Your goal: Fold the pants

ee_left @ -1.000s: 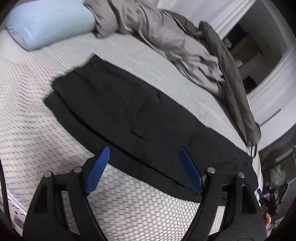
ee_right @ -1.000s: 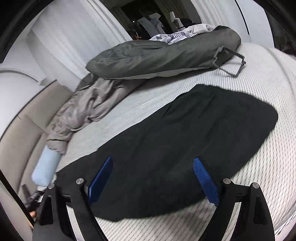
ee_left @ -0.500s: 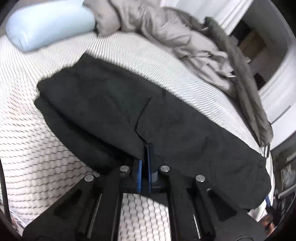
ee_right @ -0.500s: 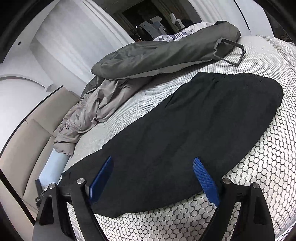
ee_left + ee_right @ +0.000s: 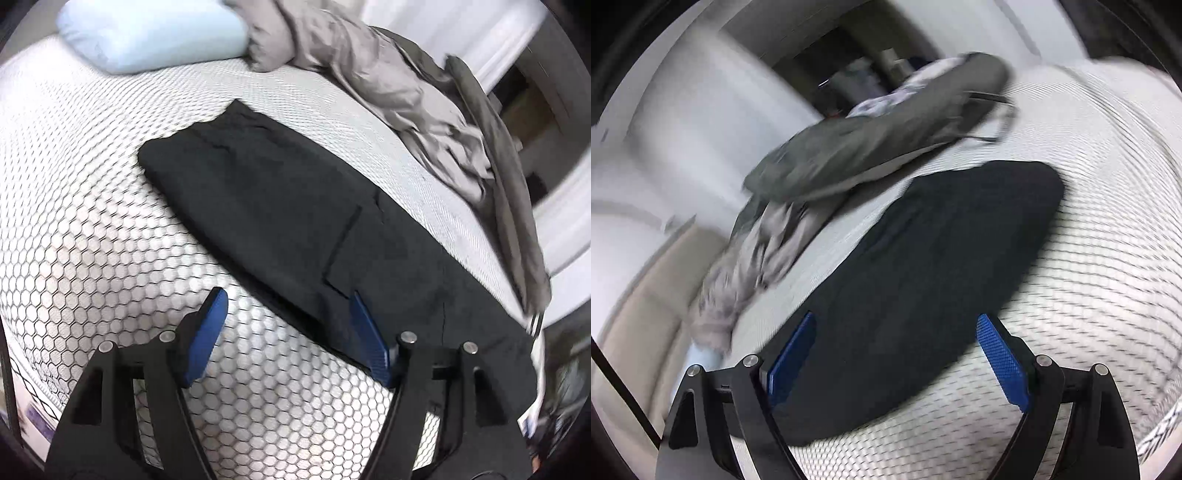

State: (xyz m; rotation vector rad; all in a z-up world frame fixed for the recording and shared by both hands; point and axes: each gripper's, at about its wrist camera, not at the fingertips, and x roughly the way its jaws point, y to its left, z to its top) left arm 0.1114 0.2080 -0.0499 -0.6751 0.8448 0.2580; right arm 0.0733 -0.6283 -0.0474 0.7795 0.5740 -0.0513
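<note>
Already the black pants are seen lying flat on the bed, doubled lengthwise into one long dark strip that runs from the upper centre to the lower right of the left wrist view; a seam and a pocket line are visible near the middle, and a second layer shows along the near edge. The first fold is therefore judged done, while the crosswise folds that would shorten the strip appear not yet made. The left gripper is held above the near long edge with its fingers opening; only the right finger overlaps the cloth in the picture, nothing is pinched, and whether it touches cannot be told. The right gripper is held wide and released, with the pants spread beyond it and nothing gripped, though this view is blurred. Open mattress is left along the lower left of the left wrist view and the right side of the right wrist view, so room is judged ample there. Across the strip the space is narrower: a rumpled grey blanket and a darker bag-like item lie near the far long edge, and a pale blue pillow sits at the upper left, well apart from the pants' end.
</note>
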